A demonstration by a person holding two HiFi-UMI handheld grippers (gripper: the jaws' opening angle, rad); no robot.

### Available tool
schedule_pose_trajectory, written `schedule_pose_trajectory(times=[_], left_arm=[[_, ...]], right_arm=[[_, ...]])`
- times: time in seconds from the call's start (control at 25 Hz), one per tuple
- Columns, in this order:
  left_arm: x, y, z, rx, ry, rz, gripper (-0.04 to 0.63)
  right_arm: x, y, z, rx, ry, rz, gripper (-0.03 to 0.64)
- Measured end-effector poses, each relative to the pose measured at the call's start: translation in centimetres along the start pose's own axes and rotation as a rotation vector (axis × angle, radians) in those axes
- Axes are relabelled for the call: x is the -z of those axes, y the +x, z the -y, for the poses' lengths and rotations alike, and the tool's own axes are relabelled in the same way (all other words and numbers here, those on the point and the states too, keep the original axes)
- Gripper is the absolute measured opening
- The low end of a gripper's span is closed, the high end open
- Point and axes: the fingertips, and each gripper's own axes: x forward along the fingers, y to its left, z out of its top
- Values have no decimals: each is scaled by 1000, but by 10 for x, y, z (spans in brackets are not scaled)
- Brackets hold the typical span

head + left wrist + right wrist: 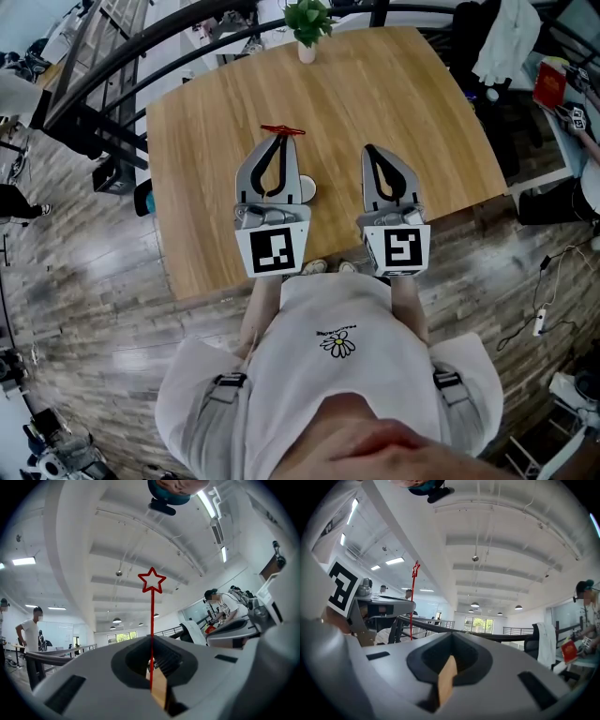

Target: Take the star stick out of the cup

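**Fig. State of the task, three views.** The left gripper (281, 138) is clamped on the stem of the star stick (282, 130). In the left gripper view the red stem passes between the closed jaws of the left gripper (151, 641) and rises upright to the outlined star of the stick (152, 581), clear of any vessel. The white cup (307, 191) stands on the table (412, 112) just beside that gripper's body, partly hidden by it. No part of the stick reaches into it, as far as the head view shows.

The right gripper (373, 152) hovers over the table near the left one. In its own view the jaws of the right gripper (452, 637) are together with nothing between them, and the stick (414, 597) shows off to the left.

Judged progress: the extraction appears done. At most, setting the stick down or carrying it away is left.
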Motion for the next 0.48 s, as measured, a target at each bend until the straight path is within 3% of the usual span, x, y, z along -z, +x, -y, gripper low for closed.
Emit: schedule_pose_trajectory(times=[0.48], left_arm=[[-5, 1, -3, -5, -43, 4, 21]], right_arm=[[-1, -2, 3, 2, -22, 8, 5]])
